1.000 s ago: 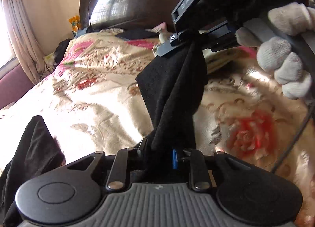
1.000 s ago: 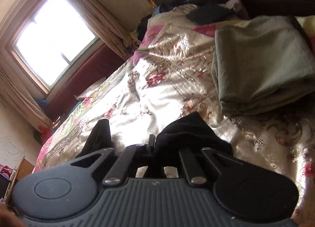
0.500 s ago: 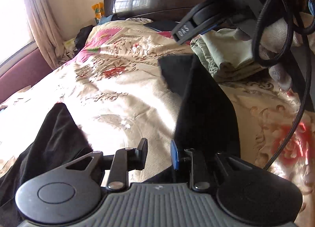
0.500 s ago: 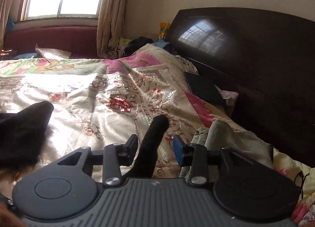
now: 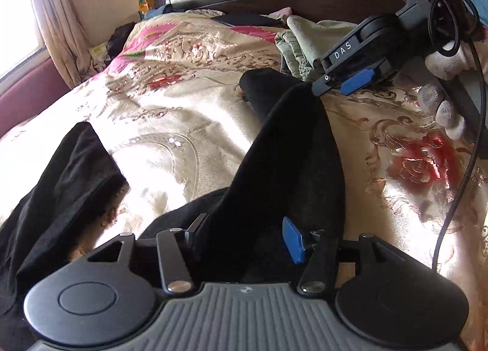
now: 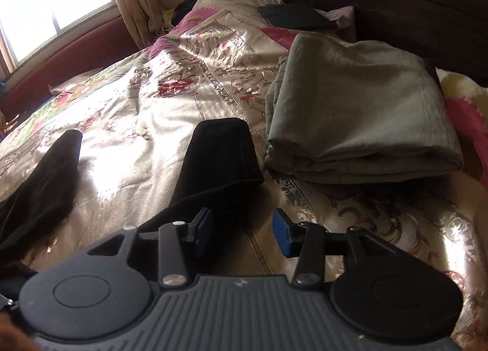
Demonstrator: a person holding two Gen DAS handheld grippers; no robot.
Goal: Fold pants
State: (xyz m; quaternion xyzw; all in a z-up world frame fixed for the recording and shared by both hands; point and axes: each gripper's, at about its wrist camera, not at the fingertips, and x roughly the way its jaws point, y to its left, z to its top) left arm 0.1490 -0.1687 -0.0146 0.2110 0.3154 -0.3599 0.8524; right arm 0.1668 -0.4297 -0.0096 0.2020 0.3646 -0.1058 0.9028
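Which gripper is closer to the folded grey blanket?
Right. The right gripper sits just short of the folded grey blanket, jaws open. The left gripper is further back, open around the black pants.

I see strong daylight from the window (image 6: 45, 0), blown out to white. It makes glare on the shiny bedspread (image 5: 170, 125). The black pants (image 6: 219, 156) lose detail. Edges bend from fisheye.

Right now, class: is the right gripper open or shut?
Open. In the right wrist view the right gripper has its two blue pads wide apart, with only bedspread between them; the black pants lie beside its left finger, unclamped.
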